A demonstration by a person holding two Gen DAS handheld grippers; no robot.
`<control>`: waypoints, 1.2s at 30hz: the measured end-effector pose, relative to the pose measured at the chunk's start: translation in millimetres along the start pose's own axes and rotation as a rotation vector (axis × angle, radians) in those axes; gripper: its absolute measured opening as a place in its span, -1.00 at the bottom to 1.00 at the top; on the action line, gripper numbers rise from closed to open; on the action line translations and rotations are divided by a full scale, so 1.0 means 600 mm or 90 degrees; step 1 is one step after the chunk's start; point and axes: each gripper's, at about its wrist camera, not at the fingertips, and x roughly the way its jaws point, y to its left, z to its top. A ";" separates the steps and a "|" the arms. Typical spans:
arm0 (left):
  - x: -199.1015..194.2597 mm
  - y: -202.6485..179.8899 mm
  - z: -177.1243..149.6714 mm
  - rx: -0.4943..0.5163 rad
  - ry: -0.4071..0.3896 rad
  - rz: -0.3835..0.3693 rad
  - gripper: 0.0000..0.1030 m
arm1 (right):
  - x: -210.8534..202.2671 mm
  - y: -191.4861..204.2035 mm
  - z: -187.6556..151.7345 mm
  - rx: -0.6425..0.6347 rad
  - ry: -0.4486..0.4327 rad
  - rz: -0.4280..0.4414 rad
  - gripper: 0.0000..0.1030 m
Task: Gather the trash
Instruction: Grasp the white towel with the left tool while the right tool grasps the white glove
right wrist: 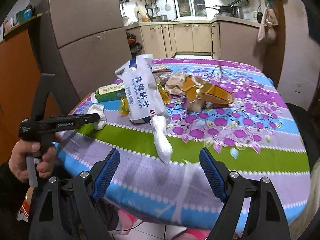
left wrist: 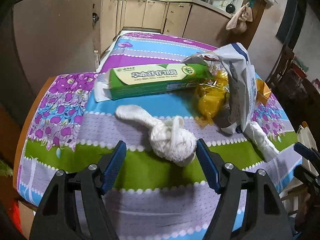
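Observation:
A knotted white tissue wad (left wrist: 172, 140) lies on the flowered tablecloth (left wrist: 140, 172). My left gripper (left wrist: 161, 143) stands open around its near end, and the right pad (left wrist: 202, 154) is close against it. In the right wrist view a rolled white tissue (right wrist: 161, 138) points toward my open right gripper (right wrist: 159, 152), its near end just between the tips without touching the pads. Behind lie a green toothpaste box (left wrist: 156, 80), a white wipes pack (right wrist: 142, 92), yellow wrappers (left wrist: 212, 98) and gold boxes (right wrist: 210, 94). A hand (right wrist: 26, 156) holds the left gripper (right wrist: 98, 118) at the left.
The round table's near edge (right wrist: 180, 216) curves just under my right gripper. A brown fridge (right wrist: 86, 30) stands behind the table on the left, with kitchen cabinets (left wrist: 156, 14) beyond. Dark chairs (left wrist: 286, 64) stand at the table's far right side.

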 end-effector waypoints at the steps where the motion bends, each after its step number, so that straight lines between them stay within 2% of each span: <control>1: 0.005 -0.004 -0.002 0.003 0.002 0.004 0.31 | 0.013 0.003 0.005 -0.006 0.007 0.004 0.58; 3: 0.015 -0.006 -0.004 -0.002 0.011 0.004 0.22 | 0.035 0.007 0.015 -0.015 0.018 0.007 0.55; 6: 0.015 -0.010 -0.002 -0.004 0.006 0.002 0.22 | 0.066 0.008 0.028 -0.019 0.033 0.003 0.47; 10: 0.018 -0.013 -0.001 -0.004 -0.001 0.003 0.22 | 0.101 0.004 0.032 -0.022 0.068 -0.014 0.07; 12: 0.018 -0.014 -0.002 -0.005 -0.004 0.002 0.18 | 0.111 0.001 0.029 -0.024 0.078 -0.025 0.00; 15: 0.014 -0.008 -0.007 -0.014 -0.008 0.001 0.08 | 0.118 -0.003 0.024 -0.022 0.083 -0.030 -0.10; 18: 0.011 -0.004 -0.011 -0.027 -0.012 0.006 -0.10 | 0.120 -0.005 0.024 -0.019 0.082 -0.036 -0.25; 20: 0.010 -0.004 -0.011 -0.029 -0.012 0.005 -0.19 | 0.121 -0.005 0.024 -0.021 0.084 -0.042 -0.43; 26: 0.005 -0.007 -0.019 -0.031 -0.022 0.017 -0.27 | 0.117 -0.001 0.019 -0.023 0.077 -0.060 -0.61; 36: -0.047 -0.028 -0.018 -0.003 -0.072 0.037 -0.28 | 0.065 0.006 0.001 -0.003 0.032 -0.067 -0.61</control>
